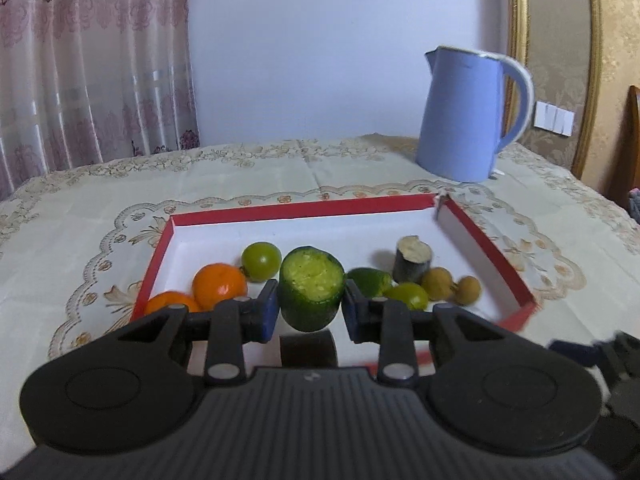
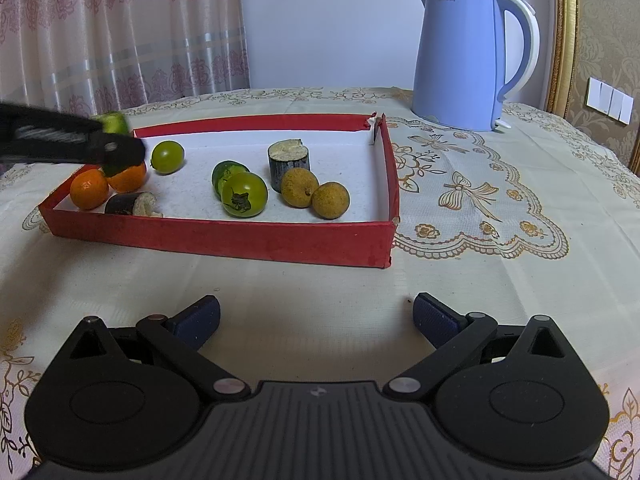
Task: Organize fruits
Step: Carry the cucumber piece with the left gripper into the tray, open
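The left gripper [image 1: 311, 307] pinches a cucumber stub [image 1: 311, 288] by its skin, lifted over the tray's [image 2: 224, 236] left end. I judge it light and firm but slick at the wet cut face, so the rind is the place to grip. The right gripper [image 2: 316, 322] hangs spread and empty before the tray's near wall. Inside: two oranges [image 2: 89, 189], two green tomatoes [image 2: 244, 194], two longans [image 2: 299, 187], two dark stubs [image 2: 289, 164], one lime [image 2: 225, 172].
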A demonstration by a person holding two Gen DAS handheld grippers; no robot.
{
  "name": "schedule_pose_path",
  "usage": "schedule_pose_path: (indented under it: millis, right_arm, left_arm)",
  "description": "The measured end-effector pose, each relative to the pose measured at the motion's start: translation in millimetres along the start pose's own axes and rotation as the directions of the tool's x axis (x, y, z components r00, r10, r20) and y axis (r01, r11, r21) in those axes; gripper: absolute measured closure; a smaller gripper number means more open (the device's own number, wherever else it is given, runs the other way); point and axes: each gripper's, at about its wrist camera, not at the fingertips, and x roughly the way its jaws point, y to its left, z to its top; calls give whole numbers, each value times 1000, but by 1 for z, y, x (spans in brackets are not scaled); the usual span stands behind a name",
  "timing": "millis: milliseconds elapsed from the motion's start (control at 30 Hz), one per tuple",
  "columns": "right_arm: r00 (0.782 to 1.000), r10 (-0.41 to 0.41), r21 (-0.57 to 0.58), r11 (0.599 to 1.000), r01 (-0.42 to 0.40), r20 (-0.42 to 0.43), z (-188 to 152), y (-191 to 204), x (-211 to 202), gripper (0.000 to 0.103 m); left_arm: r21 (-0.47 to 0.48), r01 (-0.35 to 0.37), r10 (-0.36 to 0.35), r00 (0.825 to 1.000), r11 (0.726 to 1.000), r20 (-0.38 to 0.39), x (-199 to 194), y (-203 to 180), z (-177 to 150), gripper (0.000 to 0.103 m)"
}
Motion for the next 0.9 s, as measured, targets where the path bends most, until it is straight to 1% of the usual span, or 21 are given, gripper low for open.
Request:
schedule_pose_path:
  millis: [100, 167, 300, 400, 567, 833, 900]
  right_arm:
    - [1000, -1, -1, 1000, 1, 0, 0, 0, 0, 0]
    - [1000, -1, -1, 1000, 1, 0, 0, 0, 0, 0]
    - [1000, -2, -2, 1000, 2, -1, 0, 0, 0, 0]
    - [1000, -2, -2, 1000, 2, -1, 0, 0, 0, 0]
    - [1000, -3, -3, 1000, 3, -1, 0, 0, 0, 0]
    - [1000, -4, -3, 1000, 4, -1, 0, 0, 0, 0]
    - [1000, -4, -4, 1000, 4, -1, 0, 0, 0, 0]
  left_arm:
    - [-9, 0, 0, 999, 1000, -43, 27, 4, 3, 73]
    - [-34, 2, -4, 997, 999, -77, 46, 7, 5, 73]
    - [-22, -16, 14, 995, 1000, -101, 67, 8, 4, 73]
    - [-31, -14, 10, 992, 999, -122, 77, 10, 1, 73]
    - [14, -34, 36, 995, 999, -98, 81, 5, -2, 73]
    - [21, -45, 46, 996, 999, -82, 81, 2, -3, 71]
    - [26, -62, 64, 995, 998, -79, 81, 1, -4, 65]
